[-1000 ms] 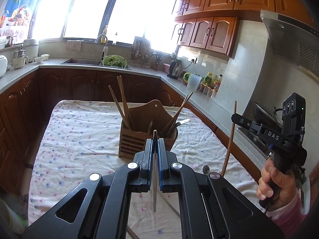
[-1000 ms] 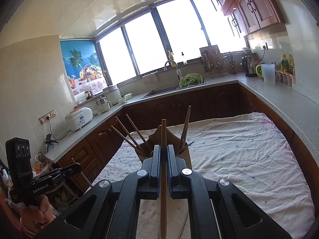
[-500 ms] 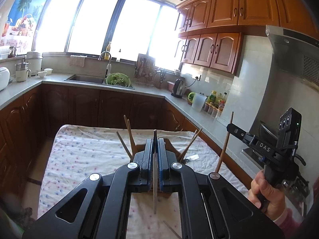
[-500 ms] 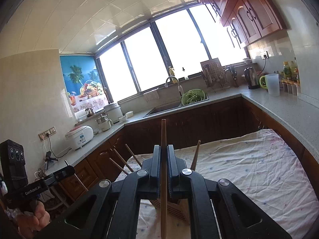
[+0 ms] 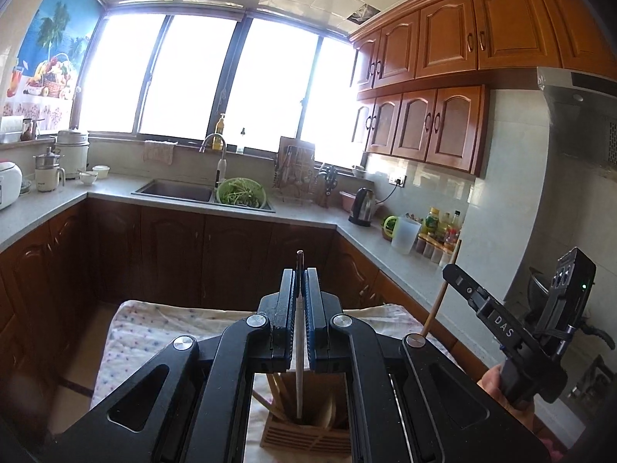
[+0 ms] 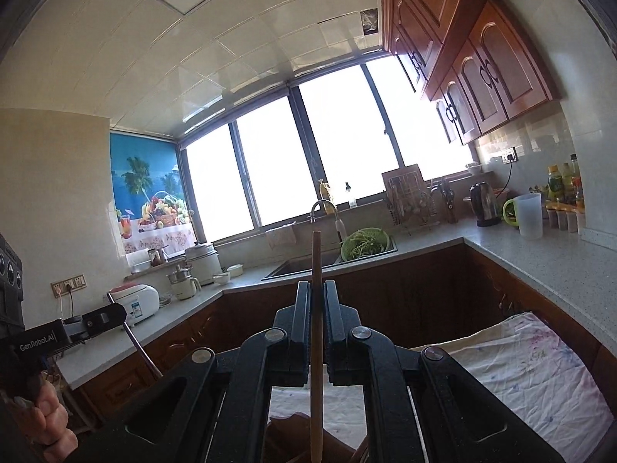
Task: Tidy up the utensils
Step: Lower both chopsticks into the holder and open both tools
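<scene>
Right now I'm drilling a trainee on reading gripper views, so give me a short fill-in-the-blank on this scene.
1. The left gripper is shut on a thin ____ utensil.
2. The right gripper is shut on a ____ chopstick.
3. The slatted holder below the left gripper is made of ____.

Missing words: metal; wooden; wood

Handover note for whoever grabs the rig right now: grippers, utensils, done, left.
Left gripper: shut on a slim metal utensil, held upright over the slatted wooden utensil holder.
Right gripper: shut on a wooden chopstick, also upright.
Holder stands on the floral cloth-covered table, with some wooden sticks already in it.
Done: both pieces picked up.
Left: lower each into the holder and release.
</scene>
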Motion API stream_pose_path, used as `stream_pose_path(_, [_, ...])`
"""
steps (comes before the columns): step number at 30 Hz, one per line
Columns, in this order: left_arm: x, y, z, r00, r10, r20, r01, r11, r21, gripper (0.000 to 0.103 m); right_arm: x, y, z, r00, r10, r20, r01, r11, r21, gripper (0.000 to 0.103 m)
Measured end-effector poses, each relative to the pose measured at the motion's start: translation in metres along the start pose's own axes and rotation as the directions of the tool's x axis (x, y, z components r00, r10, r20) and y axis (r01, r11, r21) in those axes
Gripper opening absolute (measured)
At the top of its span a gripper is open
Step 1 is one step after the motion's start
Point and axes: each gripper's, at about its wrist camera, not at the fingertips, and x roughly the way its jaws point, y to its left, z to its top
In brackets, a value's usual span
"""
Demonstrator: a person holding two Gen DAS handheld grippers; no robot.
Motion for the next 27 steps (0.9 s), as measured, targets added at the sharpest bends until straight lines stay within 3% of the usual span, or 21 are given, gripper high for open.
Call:
stream_pose_path(12, [0.042, -0.007, -0.06, 0.996, 0.032, -0.087, -0.03, 0.999, 0.025, 0.004, 0.013, -0.005, -0.057, 1.0, -0.009, -0.018, 0.008, 0.999, -0.036, 0.006])
stream_pose_path(19, [0.052, -0.003, -0.085, 0.987, 0.038, -0.153, -0.035, 0.999, 0.018, 0.004, 0.009, -0.011, -0.073, 0.996, -0.02, -0.083, 0.018, 0.999, -0.028, 0.006])
stream_pose_path(27, [0.046, 0.002, -0.086, 0.987, 0.053, -0.15, -0.05, 0.998, 0.024, 0.004, 0.01, -0.016, -0.076, 0.987, -0.016, -0.159, 0.011, 0.999, -0.033, 0.006])
